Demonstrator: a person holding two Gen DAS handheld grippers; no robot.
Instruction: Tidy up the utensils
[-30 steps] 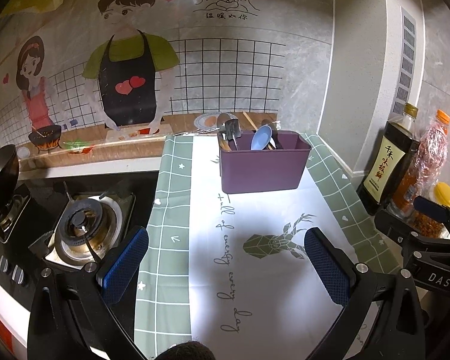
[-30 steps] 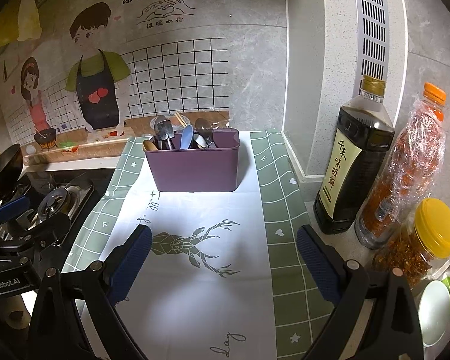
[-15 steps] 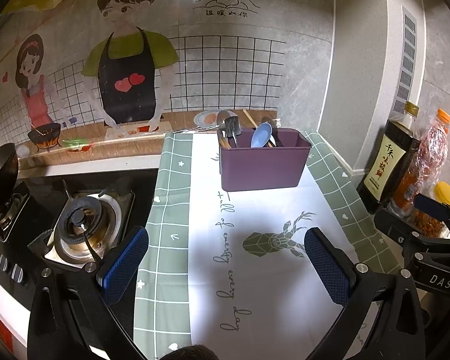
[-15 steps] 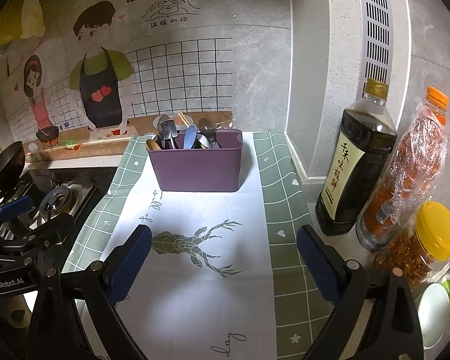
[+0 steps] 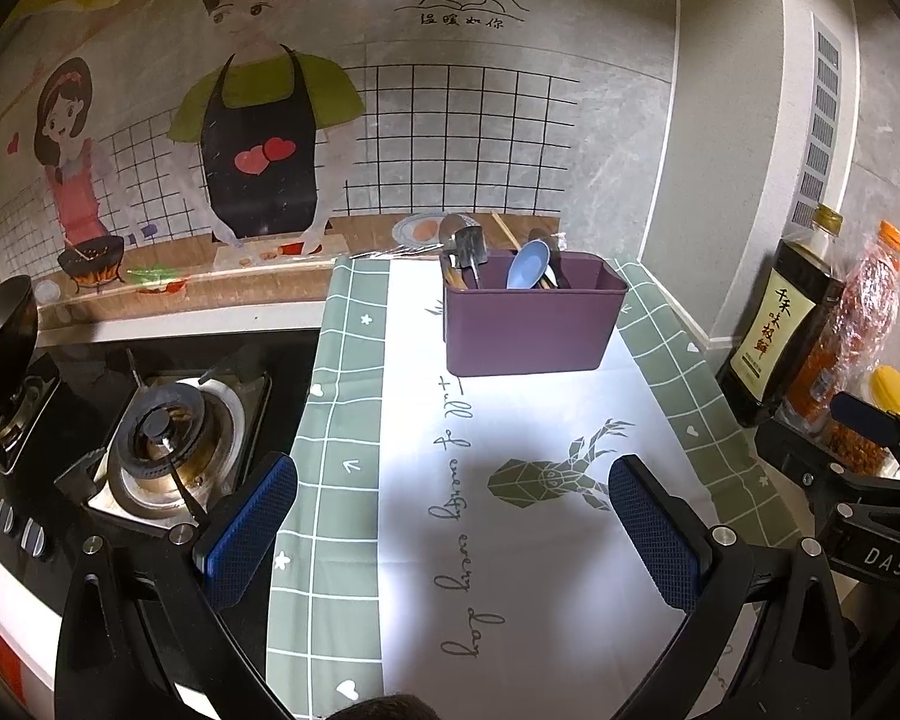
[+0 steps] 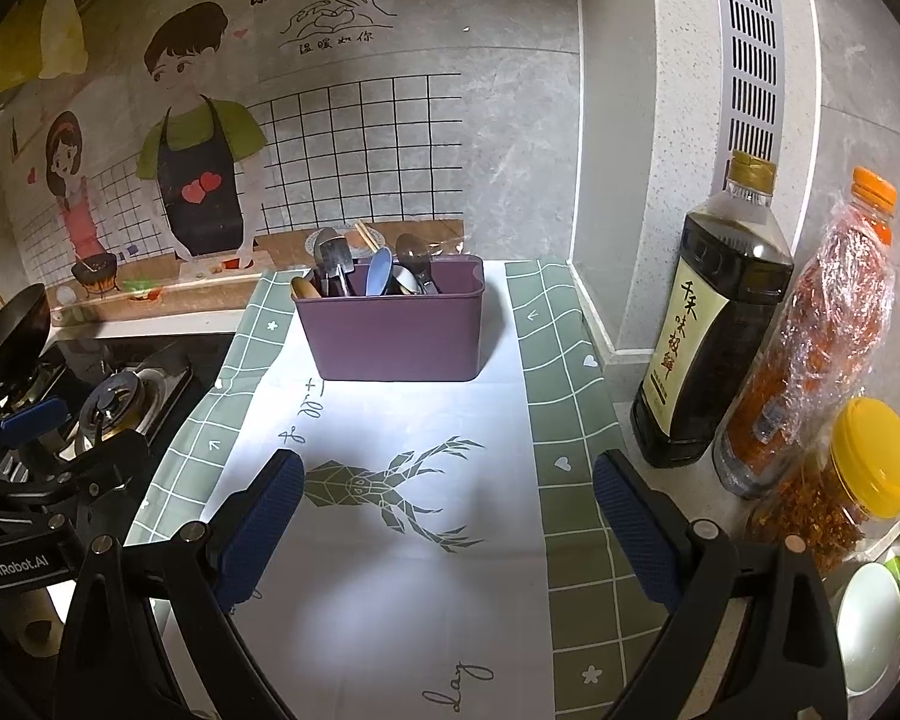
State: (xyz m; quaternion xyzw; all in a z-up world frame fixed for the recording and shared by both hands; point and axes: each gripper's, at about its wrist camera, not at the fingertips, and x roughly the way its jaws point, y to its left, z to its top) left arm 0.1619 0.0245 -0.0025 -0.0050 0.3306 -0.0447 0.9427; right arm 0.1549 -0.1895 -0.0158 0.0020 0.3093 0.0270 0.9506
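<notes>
Both the left gripper (image 5: 453, 516) and right gripper (image 6: 447, 513) hang released and empty above the table (image 6: 390, 570). The utensils (image 6: 369, 279) stand gathered in the purple bin (image 6: 393, 333), so sorting looks finished.

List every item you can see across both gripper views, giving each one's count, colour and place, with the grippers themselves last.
Utensil bin: one, purple, far end of the mat, by the wall.
Utensils: several, metal, blue and wood, standing in the bin; exact count unclear.
Mat: one, white with green checked border and deer print, on the counter.
Gas stove: one, black with steel burners, left of the mat.
Sauce bottle: one, dark, right of the mat.
Chilli bottle: one, orange cap, beside the sauce bottle.
Jar: one, yellow lid, nearest on the right.
Left gripper: open, empty.
Right gripper: open, empty.
</notes>
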